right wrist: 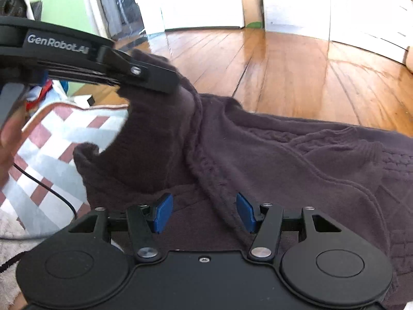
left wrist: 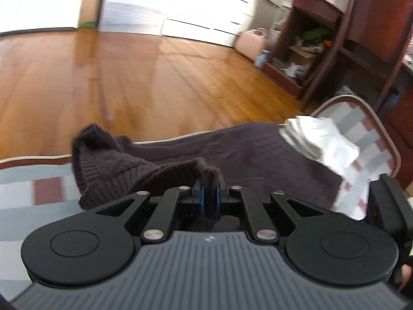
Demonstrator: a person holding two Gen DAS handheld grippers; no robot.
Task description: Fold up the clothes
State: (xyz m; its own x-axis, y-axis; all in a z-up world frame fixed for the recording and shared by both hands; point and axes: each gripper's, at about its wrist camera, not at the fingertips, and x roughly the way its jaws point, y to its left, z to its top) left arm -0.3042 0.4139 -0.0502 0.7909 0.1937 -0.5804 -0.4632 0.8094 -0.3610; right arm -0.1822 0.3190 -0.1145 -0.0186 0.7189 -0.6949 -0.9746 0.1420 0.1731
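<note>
While left hand-held gripper pinches dark knit sweater edge, lifted, rumpled; right hand-held gripper agape, empty.

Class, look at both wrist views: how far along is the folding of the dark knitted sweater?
Done: little; the dark brown knitted sweater lies mostly spread on the checked grey, white and red mat. In hand: the left tool is shut on a raised edge of it, and the right tool is open above the fabric. Left: no finished fold shows, and the crumpled white cloth lies unfolded.
</note>
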